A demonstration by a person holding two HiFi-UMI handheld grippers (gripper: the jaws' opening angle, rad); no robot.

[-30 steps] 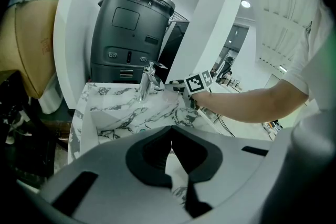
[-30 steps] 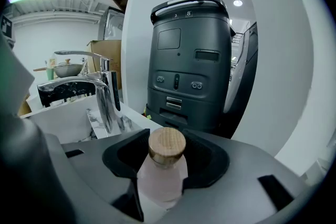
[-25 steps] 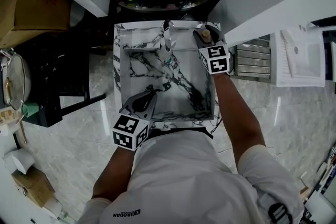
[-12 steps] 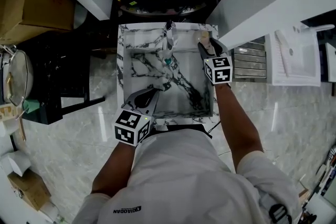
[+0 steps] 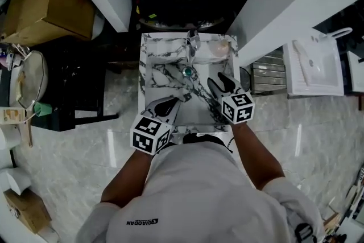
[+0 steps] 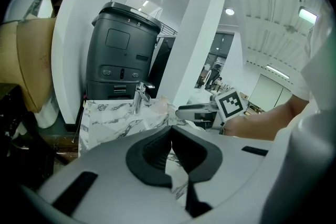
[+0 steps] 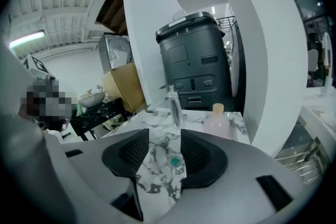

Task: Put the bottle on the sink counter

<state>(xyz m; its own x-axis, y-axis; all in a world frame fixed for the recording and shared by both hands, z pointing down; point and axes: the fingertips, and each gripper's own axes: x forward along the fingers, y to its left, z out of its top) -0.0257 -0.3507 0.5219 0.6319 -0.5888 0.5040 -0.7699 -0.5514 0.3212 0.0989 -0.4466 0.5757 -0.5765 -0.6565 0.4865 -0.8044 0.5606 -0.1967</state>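
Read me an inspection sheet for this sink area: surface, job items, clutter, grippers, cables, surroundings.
Surface: marble sink, basin bare except for a green drain plug; faucet at the back rim.
Job's things: pink bottle stands upright on the counter's back right corner, beside the faucet, with nothing gripping it.
Clutter: nothing seen on the sink.
Grippers: left gripper shut and empty; right gripper open and empty; both over the basin.
Cables: nothing seen.
Surroundings: cardboard box at left, dark grey unit behind the sink, white basin at right.
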